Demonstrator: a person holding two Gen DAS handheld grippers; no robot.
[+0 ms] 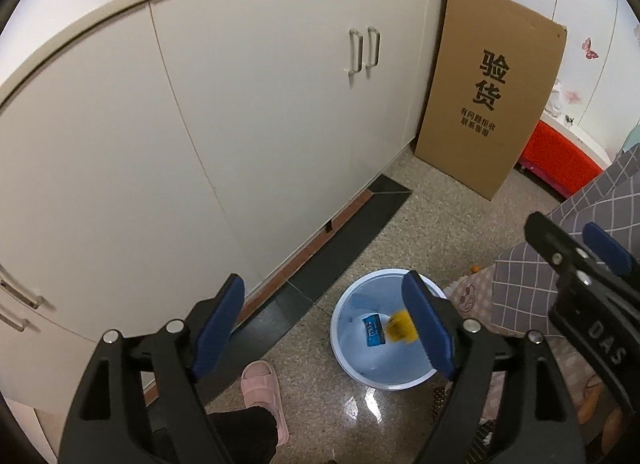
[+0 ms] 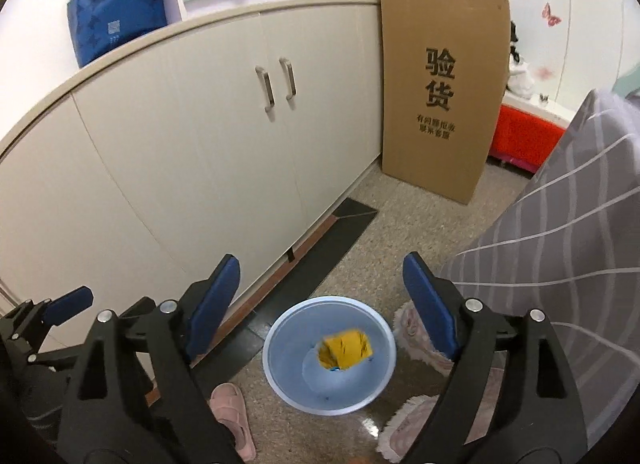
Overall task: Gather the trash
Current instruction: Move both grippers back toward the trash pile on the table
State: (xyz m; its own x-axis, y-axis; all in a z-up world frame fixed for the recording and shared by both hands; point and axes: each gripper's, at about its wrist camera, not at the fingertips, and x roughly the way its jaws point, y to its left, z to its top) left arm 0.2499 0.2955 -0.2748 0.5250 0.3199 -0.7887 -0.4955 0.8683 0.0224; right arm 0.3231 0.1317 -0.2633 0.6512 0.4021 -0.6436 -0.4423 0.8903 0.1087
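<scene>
I have a narrow strip of speckled floor (image 2: 400, 224) to work in. The white cabinet run (image 2: 200, 136) walls off everything from 9 to 12 o'clock, a cardboard box (image 2: 440, 92) leans upright at about 1 o'clock beside the cabinet's end, and a grey checked bed cover (image 2: 560, 244) closes the 3 o'clock side. Open floor lies between box and bin.

The pale blue trash bin (image 2: 280, 364) stands on the floor at 6 o'clock, below and between my right gripper (image 2: 322, 300) fingers. That gripper's jaws stand wide apart, nothing between the pads. A blurred yellow wrapper (image 2: 346, 348) is over the bin's mouth, clear of the jaws; I cannot tell whether it rests on the bottom.

My left gripper (image 1: 322, 322) is also spread wide and empty. From its camera the bin (image 1: 340, 344) sits at 5 o'clock, partly behind the right-hand finger.

Count: one bin, one yellow wrapper, one blue packet (image 1: 374, 330) lying inside the bin, one box, one pink slipper (image 1: 266, 388) at 7 o'clock just beside the bin, two grippers.
</scene>
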